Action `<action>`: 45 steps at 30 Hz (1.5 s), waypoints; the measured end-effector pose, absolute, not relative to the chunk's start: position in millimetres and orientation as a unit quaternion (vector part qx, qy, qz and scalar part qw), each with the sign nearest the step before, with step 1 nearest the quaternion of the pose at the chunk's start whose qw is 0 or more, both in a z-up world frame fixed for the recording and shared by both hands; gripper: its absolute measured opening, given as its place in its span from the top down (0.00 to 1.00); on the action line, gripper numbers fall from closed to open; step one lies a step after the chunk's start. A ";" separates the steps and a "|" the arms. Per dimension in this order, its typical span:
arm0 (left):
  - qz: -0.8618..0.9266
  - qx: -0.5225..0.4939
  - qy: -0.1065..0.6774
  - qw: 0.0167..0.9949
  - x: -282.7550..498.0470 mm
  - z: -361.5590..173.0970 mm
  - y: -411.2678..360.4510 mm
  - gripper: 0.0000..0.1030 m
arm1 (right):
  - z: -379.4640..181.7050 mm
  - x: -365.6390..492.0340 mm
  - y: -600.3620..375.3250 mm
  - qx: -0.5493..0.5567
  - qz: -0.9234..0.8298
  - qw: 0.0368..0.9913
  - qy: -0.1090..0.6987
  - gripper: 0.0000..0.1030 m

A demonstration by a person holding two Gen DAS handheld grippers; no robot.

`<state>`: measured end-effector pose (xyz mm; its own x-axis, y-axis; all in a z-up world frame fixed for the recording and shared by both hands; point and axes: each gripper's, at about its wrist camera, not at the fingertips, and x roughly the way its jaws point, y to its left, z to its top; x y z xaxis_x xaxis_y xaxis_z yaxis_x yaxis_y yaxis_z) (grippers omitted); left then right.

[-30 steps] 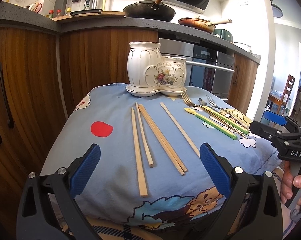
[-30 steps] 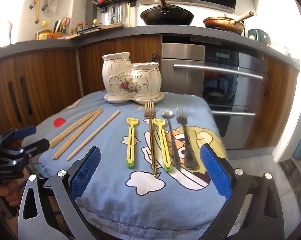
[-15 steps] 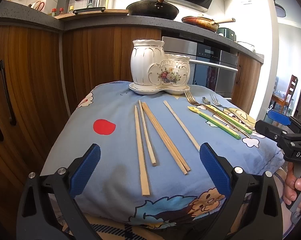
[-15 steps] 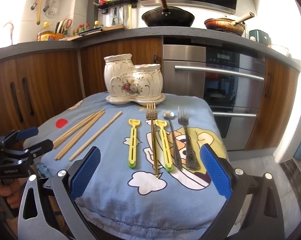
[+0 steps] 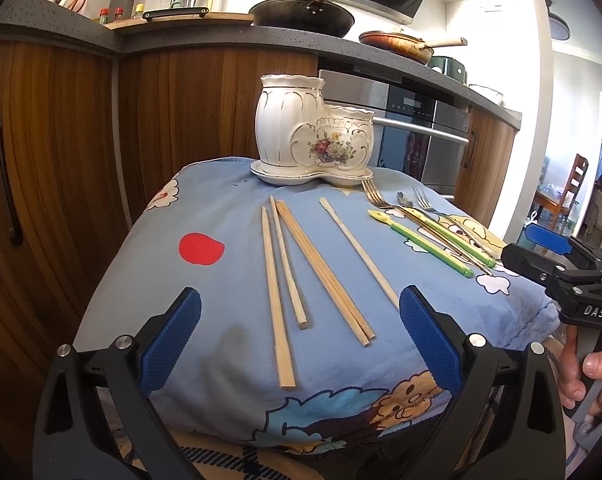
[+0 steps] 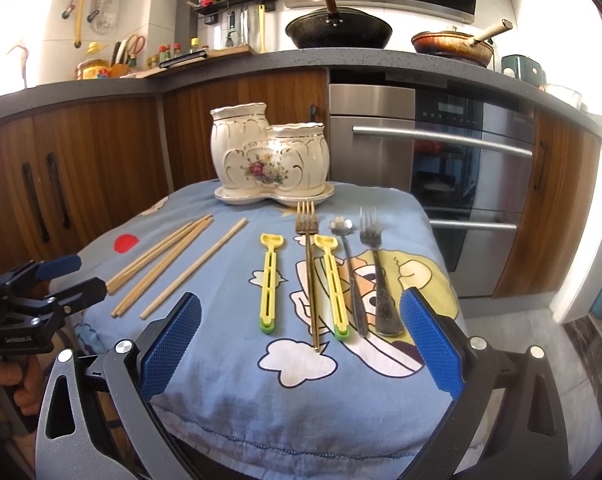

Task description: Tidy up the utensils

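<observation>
- Your left tongs (image 5: 300,334) and right tongs (image 6: 300,334) both stand wide apart, holding nothing.
- Chopsticks (image 5: 287,268) lie just ahead of the left tongs: thin, pale wood, likely light and stiff; pinch mid-length.
- Forks (image 6: 375,268) ahead of the right tongs look slick.
- The ceramic holder (image 6: 269,160) beyond is fragile.

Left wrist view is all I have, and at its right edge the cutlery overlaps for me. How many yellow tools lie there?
Observer: Two, lying parallel: a left yellow tool and a right yellow tool.
Operator: Does something lie between them?
Observer: Yes, one gold fork, its tines toward the ceramic holder.
Operator: And further right?
Observer: A spoon, then a silver fork, side by side.
</observation>
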<state>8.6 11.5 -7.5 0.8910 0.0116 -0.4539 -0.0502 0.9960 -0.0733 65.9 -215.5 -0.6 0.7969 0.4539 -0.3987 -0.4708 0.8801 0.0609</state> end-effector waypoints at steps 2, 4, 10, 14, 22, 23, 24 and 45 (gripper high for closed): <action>0.014 -0.041 0.230 0.972 7.7 -6.9 11.1 0.05 | 0.2 64.5 -216.2 -0.019 0.245 0.948 0.202 0.04; 0.014 -0.039 0.229 0.972 7.5 -7.0 10.7 0.05 | 0.6 64.6 -216.6 -0.020 0.245 0.948 0.202 0.04; 0.009 -0.041 0.231 0.972 6.1 -6.5 11.1 0.05 | 0.7 65.0 -219.9 -0.012 0.246 0.947 0.205 0.04; 0.010 -0.040 0.230 0.972 6.5 -6.4 11.3 0.05 | 1.0 66.0 -223.7 -0.003 0.246 0.947 0.206 0.04; 0.014 -0.043 0.232 0.972 6.5 -6.0 12.0 0.05 | 1.9 66.7 -223.0 -0.006 0.249 0.947 0.205 0.05; 0.014 -0.042 0.231 0.972 6.6 -6.0 12.1 0.05 | 2.0 66.7 -222.8 -0.007 0.250 0.946 0.205 0.05; 0.014 -0.042 0.231 0.972 6.5 -6.0 12.1 0.06 | 2.1 66.7 -222.7 -0.007 0.251 0.946 0.205 0.06; 0.014 -0.042 0.230 0.972 6.6 -6.0 13.1 0.06 | 1.7 64.2 -219.3 -0.010 0.258 0.944 0.204 0.07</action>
<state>6.6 13.1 -6.0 0.8936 0.0071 -0.4488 -0.0457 0.9961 -0.0753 64.2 -219.3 1.7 0.7839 0.4832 -0.3898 -0.4912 0.8668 0.0866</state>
